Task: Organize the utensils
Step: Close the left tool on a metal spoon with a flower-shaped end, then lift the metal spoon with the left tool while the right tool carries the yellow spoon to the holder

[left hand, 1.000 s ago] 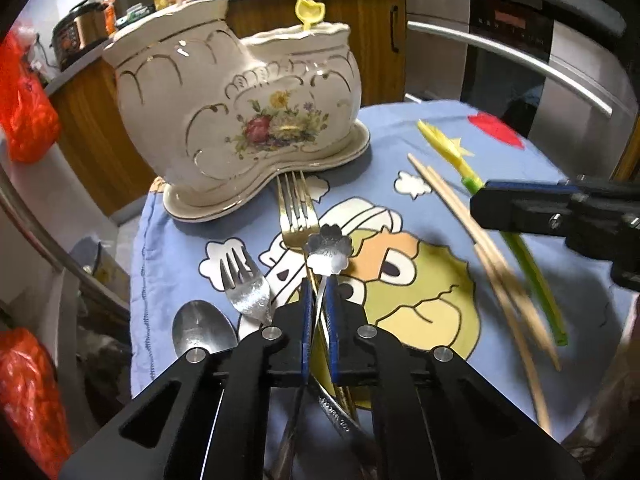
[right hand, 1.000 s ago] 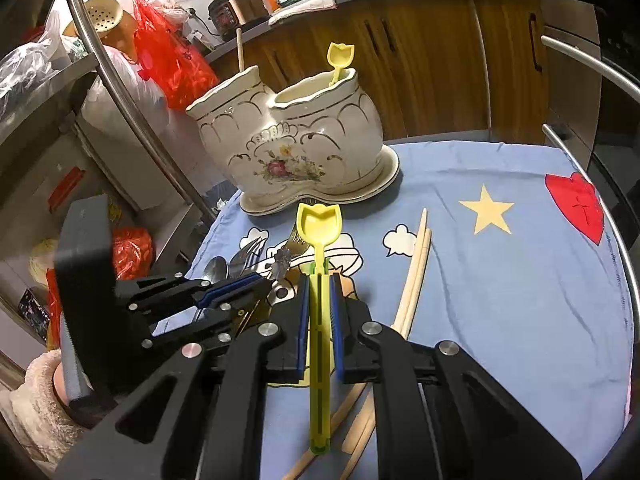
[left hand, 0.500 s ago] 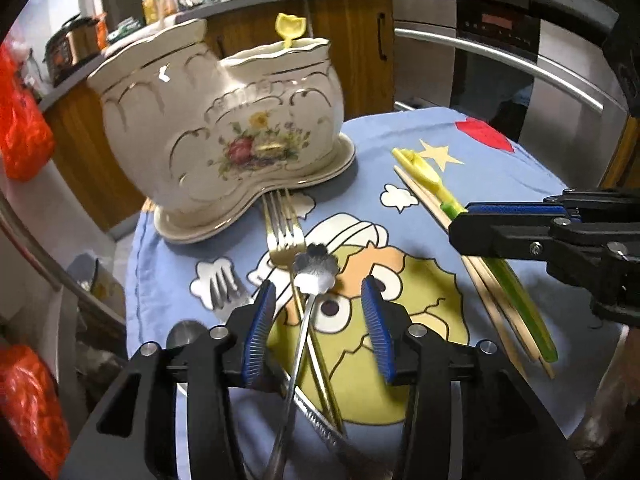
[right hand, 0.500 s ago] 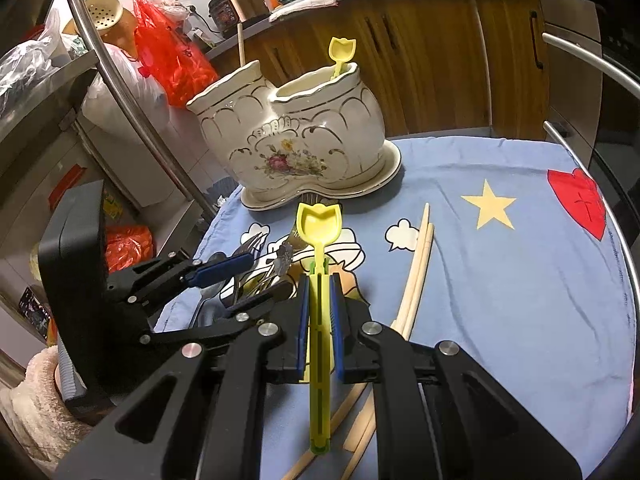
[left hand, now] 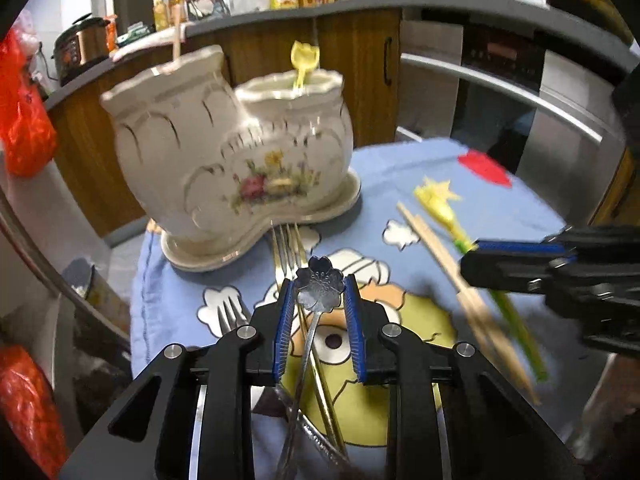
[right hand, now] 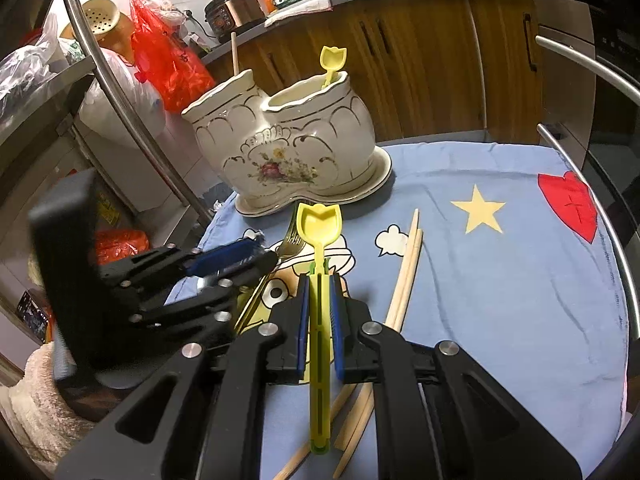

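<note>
Jaws on my left gripper point(left hand: 318, 330) stand parted around the flower-headed spoon point(left hand: 320, 290), not pinching, lined up for a grab. My right gripper point(right hand: 319, 312) clamps the yellow spoon point(right hand: 319, 226), pointed toward the ceramic holder point(right hand: 288, 148) where its twin stands.
</note>
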`<action>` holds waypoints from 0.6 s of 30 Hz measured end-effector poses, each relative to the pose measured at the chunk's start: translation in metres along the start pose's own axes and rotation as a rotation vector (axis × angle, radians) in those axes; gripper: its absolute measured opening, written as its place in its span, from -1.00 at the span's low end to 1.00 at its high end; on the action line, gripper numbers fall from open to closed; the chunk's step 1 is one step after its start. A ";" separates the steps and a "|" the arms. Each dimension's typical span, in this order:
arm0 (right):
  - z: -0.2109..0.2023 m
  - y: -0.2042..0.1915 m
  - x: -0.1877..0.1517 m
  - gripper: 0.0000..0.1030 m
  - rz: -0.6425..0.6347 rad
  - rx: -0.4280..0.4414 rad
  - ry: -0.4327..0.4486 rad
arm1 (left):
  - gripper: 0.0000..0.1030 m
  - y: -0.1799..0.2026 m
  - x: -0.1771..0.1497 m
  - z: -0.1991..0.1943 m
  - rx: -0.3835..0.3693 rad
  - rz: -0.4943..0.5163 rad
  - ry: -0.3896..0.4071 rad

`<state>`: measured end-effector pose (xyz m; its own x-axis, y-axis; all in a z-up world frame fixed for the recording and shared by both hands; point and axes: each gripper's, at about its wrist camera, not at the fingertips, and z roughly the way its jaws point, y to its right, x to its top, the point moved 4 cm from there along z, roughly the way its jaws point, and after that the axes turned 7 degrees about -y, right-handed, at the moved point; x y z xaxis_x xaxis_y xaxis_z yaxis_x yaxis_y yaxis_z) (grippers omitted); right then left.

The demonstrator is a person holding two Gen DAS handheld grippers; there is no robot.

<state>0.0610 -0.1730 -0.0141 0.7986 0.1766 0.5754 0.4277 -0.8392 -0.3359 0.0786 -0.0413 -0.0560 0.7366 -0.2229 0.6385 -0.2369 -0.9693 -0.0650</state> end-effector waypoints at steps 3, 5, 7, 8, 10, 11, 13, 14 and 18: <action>0.000 -0.002 0.000 -0.81 -0.005 0.004 -0.001 | -0.94 -0.003 0.003 -0.013 -0.031 -0.021 0.021; 0.000 -0.003 0.000 -0.81 -0.012 0.003 0.001 | -0.94 -0.006 0.005 -0.020 -0.052 -0.036 0.036; 0.000 -0.004 0.001 -0.81 -0.014 0.003 0.003 | -0.94 -0.008 0.005 -0.023 -0.052 -0.042 0.045; 0.000 -0.004 0.001 -0.81 -0.014 0.002 0.003 | -0.94 -0.008 0.004 -0.024 -0.053 -0.045 0.046; 0.000 -0.004 0.001 -0.81 -0.013 0.002 0.002 | -0.94 -0.011 0.004 -0.024 -0.055 -0.060 0.046; 0.000 -0.004 0.001 -0.81 -0.013 0.002 0.001 | -0.94 -0.012 0.003 -0.024 -0.056 -0.065 0.047; -0.001 -0.005 0.001 -0.81 -0.016 0.001 0.003 | -0.94 -0.014 0.004 -0.029 -0.062 -0.078 0.061; -0.001 -0.005 0.002 -0.81 -0.019 -0.002 0.005 | -0.94 -0.015 0.005 -0.033 -0.068 -0.082 0.072; -0.005 -0.004 0.006 -0.81 -0.023 -0.013 0.023 | -0.94 -0.017 0.009 -0.055 -0.077 -0.085 0.126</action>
<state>0.0621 -0.1712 -0.0058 0.7786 0.1842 0.5998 0.4403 -0.8415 -0.3130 0.0549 -0.0211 -0.0070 0.6717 -0.1211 0.7308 -0.2289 -0.9722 0.0493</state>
